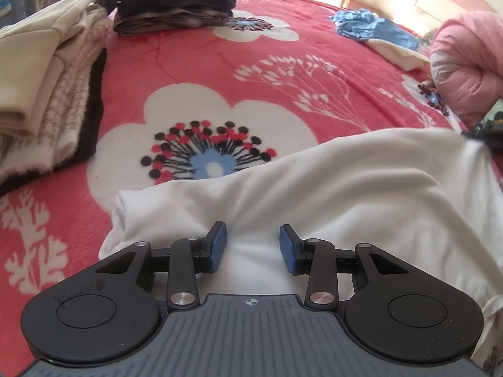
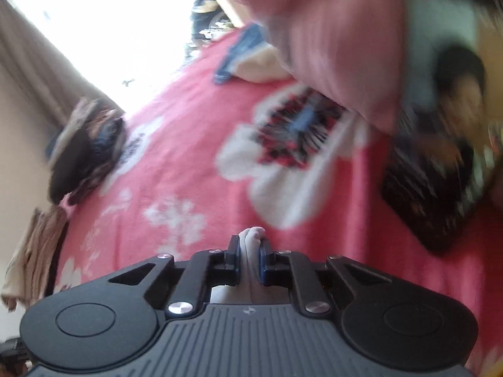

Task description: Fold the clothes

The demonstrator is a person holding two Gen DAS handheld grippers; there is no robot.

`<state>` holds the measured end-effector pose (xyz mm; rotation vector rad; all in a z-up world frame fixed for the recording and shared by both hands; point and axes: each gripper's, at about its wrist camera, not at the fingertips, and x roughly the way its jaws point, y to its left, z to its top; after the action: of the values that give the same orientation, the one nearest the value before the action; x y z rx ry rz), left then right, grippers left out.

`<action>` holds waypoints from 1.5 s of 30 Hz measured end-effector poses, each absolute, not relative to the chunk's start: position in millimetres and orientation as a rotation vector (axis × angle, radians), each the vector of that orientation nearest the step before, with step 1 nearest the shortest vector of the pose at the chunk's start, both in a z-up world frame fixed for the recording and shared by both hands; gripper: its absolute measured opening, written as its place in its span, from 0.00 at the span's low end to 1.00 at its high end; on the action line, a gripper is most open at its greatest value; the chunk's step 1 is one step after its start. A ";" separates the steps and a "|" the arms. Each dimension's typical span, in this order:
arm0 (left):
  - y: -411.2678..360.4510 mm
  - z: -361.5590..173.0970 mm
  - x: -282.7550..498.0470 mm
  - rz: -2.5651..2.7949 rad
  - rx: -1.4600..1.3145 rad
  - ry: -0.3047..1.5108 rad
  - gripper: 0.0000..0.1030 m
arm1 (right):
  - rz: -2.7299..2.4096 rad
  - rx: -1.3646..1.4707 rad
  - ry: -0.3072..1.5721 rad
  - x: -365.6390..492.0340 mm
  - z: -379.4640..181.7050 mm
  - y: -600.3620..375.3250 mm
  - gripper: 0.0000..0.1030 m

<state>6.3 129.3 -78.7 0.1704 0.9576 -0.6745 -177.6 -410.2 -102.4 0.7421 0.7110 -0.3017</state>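
On the red flowered bed (image 1: pixel 195 72) lies a white shirt (image 1: pixel 330 188), soft, light and floppy, best taken by its edges: the right gripper (image 2: pixel 250 259) pinches a fold, the left gripper (image 1: pixel 253 245) hovers open above it.

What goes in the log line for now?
left gripper: open over white shirt | right gripper: shut on white cloth | bed

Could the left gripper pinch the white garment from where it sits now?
Probably yes: the left gripper hangs right over the white garment, blue pads apart, with only cloth between and below them. Nothing blocks it.
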 end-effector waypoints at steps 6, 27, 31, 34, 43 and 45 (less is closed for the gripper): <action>135.4 -70.8 2.7 -0.658 0.209 0.952 0.37 | -0.317 0.601 0.733 -170.2 -102.6 -403.9 0.23; 182.8 -74.2 41.6 -0.633 0.086 0.915 0.30 | 0.104 0.165 0.880 -117.4 -86.8 -289.0 0.00; 179.9 -44.7 27.5 -0.648 0.098 0.874 0.34 | 0.020 0.058 0.865 -126.4 -52.7 -280.3 0.05; 153.2 -23.1 1.9 -0.829 0.142 0.864 0.36 | 0.183 0.023 0.820 -129.8 -30.5 -249.9 0.05; 94.4 -79.3 -101.0 -1.375 0.546 1.137 0.35 | 0.684 -0.179 0.925 -154.8 -59.5 -169.2 0.04; 112.4 -78.0 -96.4 -1.352 0.484 1.165 0.35 | 0.656 -0.250 1.007 -167.3 -80.1 -181.8 0.00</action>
<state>-96.4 112.4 -78.0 0.4841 1.1645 -1.3522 -167.3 -181.8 -80.1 -0.2495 1.0065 0.6555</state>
